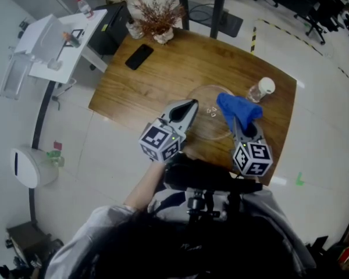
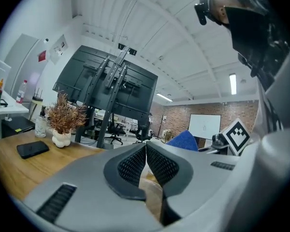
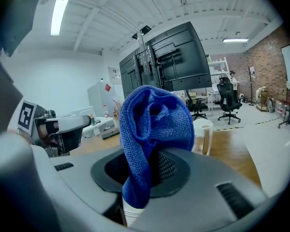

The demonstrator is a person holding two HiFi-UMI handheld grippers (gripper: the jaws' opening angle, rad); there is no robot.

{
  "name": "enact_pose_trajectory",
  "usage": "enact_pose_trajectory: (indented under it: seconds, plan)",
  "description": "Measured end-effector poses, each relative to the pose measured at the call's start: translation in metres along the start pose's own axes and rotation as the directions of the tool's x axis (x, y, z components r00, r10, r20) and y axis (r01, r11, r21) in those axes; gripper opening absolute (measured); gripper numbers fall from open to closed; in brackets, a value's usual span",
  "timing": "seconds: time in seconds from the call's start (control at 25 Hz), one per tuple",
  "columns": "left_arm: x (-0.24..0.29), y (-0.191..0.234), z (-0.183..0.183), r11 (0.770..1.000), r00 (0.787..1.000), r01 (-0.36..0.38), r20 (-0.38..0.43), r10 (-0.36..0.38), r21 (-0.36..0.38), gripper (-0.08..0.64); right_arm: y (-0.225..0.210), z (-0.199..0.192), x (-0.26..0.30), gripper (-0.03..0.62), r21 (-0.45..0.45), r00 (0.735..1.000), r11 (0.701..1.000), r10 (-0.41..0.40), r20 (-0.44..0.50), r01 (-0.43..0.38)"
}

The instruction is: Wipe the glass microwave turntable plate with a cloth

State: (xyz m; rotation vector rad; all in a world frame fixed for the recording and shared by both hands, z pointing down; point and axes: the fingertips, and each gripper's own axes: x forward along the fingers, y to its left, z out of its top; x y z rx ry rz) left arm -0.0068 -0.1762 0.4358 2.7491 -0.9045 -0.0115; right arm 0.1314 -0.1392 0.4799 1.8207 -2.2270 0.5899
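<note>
holding the blue cloth (image 1: 238, 108) clamped in the right gripper (image 1: 242, 124) over the right side of the glass turntable plate (image 1: 205, 131) on the wooden table (image 1: 163, 77). left gripper (image 1: 191, 104), jaws together and empty, at the plate's left rim. best practice: press the cloth flat, sweep in light overlapping arcs.

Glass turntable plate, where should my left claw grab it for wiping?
Grip its left rim, coming in low from the left. The glass turntable plate lies flat on the wooden table, so only its thin edge offers a hold; the shut left claw sits beside it, and the blue cloth occupies the right side.
</note>
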Motion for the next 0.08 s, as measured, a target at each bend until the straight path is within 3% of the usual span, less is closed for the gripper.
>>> enact_pose_trajectory:
  seconds: [0.08]
  plan:
    - [0.0013,-0.0039,-0.0013,1.000,1.000,0.012,-0.007,-0.011,0.007,-0.002,0.0010,-0.0001,0.0015,0.086,-0.005,1.000,1.000,0.003,-0.005,-0.003]
